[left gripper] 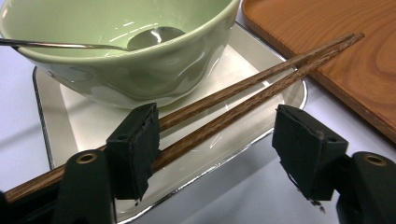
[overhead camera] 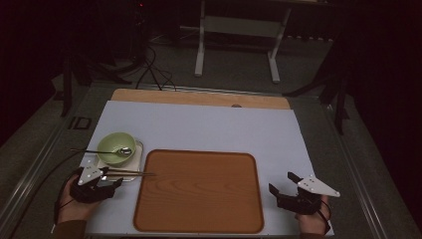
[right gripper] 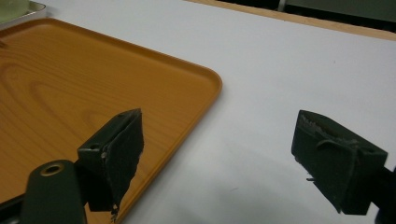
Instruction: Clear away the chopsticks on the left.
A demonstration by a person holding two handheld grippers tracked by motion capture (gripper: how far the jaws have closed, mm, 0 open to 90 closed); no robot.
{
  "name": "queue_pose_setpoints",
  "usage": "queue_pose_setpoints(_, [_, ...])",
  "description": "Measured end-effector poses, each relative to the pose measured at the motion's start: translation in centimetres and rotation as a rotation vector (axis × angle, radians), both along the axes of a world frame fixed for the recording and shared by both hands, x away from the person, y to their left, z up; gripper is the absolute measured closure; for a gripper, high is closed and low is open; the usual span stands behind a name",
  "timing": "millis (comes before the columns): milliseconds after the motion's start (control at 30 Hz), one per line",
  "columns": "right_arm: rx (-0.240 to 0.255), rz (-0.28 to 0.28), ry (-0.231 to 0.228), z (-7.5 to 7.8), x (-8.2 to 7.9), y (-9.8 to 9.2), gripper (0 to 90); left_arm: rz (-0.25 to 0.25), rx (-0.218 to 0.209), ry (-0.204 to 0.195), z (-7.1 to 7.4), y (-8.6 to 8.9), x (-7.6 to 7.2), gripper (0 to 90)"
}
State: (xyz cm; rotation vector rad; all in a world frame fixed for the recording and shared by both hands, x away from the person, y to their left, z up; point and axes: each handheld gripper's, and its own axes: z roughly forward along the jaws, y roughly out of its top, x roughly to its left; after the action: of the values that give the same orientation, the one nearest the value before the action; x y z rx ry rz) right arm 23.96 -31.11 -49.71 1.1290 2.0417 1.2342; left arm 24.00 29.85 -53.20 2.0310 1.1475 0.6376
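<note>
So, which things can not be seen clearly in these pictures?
- Chopsticks: in the left gripper view their near ends run behind the left gripper, so their ends and any contact cannot be judged.
- Spoon: the handle is cut off by the left edge of that view.
- Green bowl: small and dim in the high view.
- Wooden tray: cut off by the left edge of the right gripper view.

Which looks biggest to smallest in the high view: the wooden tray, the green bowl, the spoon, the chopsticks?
1. wooden tray
2. green bowl
3. chopsticks and spoon: similarly long and thin, too close to rank.
</note>
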Motion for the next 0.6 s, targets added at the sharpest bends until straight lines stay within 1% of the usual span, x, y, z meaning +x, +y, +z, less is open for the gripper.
queue_pose_setpoints(67, [0.000,-0.001,-0.001,0.00,0.00,-0.01,16.7,0.001,0.002,-0.002,0.00,-0.01,-0.09,35.7])
queue_pose_setpoints(100, [0.001,-0.001,-0.001,0.00,-0.01,-0.02,16.7,-0.004,0.004,-0.003,0.02,0.02,-0.18,38.0])
queue_pose_setpoints(133, [0.003,-0.003,0.000,0.01,-0.02,-0.03,16.7,-0.006,0.006,-0.005,0.04,0.03,-0.28,40.8])
queue_pose_setpoints(167, [0.005,-0.003,0.000,0.01,-0.02,-0.06,16.7,-0.009,0.008,-0.007,0.06,0.03,-0.36,46.2])
queue_pose_setpoints(300, [0.004,-0.004,0.000,0.02,-0.02,-0.05,16.7,-0.032,0.020,-0.011,0.13,-0.13,-0.57,55.8])
queue_pose_setpoints(333, [0.004,-0.004,0.000,0.02,-0.02,-0.05,16.7,-0.039,0.025,-0.011,0.14,-0.21,-0.60,55.8])
queue_pose_setpoints(400, [0.005,-0.004,0.000,0.01,-0.01,-0.06,16.7,-0.060,0.037,-0.013,0.20,-0.42,-0.69,61.2])
queue_pose_setpoints(467, [0.006,-0.005,0.000,0.01,-0.01,-0.07,16.7,-0.064,0.040,-0.012,0.21,-0.50,-0.70,62.9])
queue_pose_setpoints(567, [0.007,-0.003,0.002,0.00,0.00,-0.06,16.7,-0.074,0.042,-0.002,0.20,-0.59,-0.70,68.6])
queue_pose_setpoints(600, [0.007,-0.003,0.002,0.00,0.00,-0.06,16.7,-0.078,0.048,0.004,0.19,-0.65,-0.70,68.6])
